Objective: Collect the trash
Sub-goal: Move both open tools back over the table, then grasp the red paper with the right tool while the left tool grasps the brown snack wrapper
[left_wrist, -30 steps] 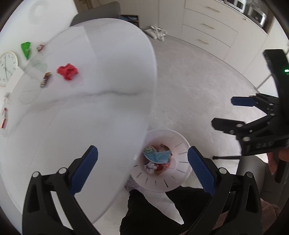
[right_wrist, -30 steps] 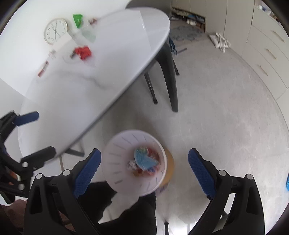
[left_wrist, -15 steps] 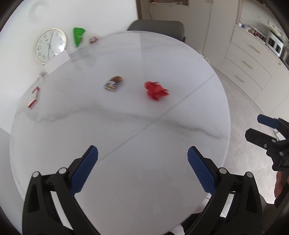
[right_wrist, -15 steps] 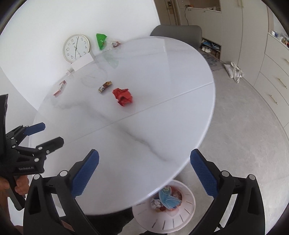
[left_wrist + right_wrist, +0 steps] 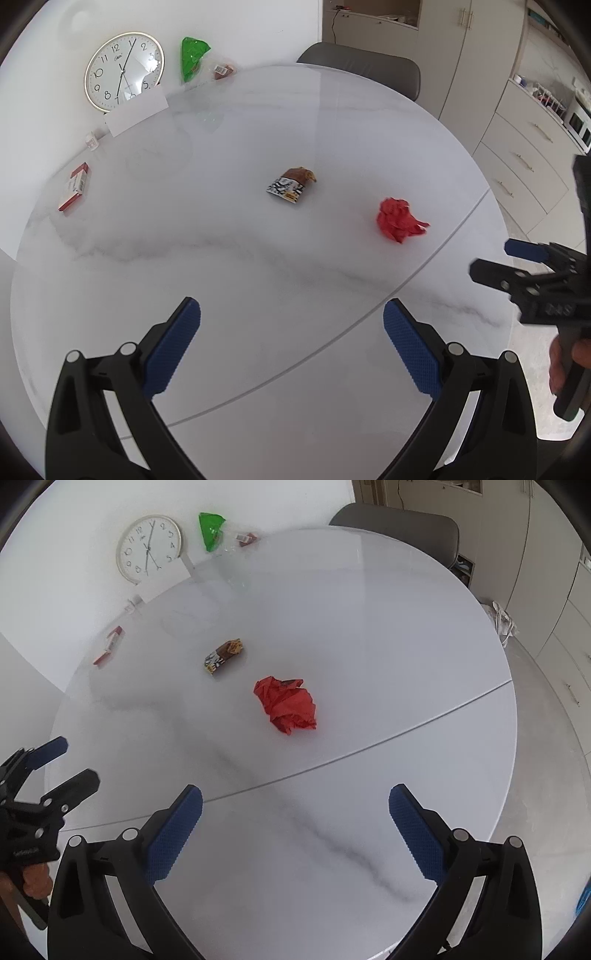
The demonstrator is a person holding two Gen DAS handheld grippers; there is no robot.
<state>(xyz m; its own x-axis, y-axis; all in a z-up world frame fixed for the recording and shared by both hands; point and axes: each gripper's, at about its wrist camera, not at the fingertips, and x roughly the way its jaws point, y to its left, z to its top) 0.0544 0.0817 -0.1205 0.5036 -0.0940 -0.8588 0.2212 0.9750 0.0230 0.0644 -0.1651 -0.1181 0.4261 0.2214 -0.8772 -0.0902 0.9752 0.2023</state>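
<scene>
Both tools hang over the round tabletop [image 5: 369, 602] with jaws spread wide and nothing in them, so this looks like the approach to the next piece of trash. The crumpled red paper [image 5: 287, 708] lies mid-table, ahead of the right tool [image 5: 295, 823] and well apart from it, with a snack wrapper [image 5: 223, 656] just beyond. The next move calls for lowering that tool until its fingers straddle the paper, while the left tool [image 5: 291, 339] waits.

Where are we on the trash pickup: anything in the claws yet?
Nothing in hand: left claw and right claw are both open and empty above the table. Left to collect: the crumpled red paper and the snack wrapper mid-table, plus possibly the green wrapper at the far edge. No bin is in view now, so nothing shows as done.
</scene>
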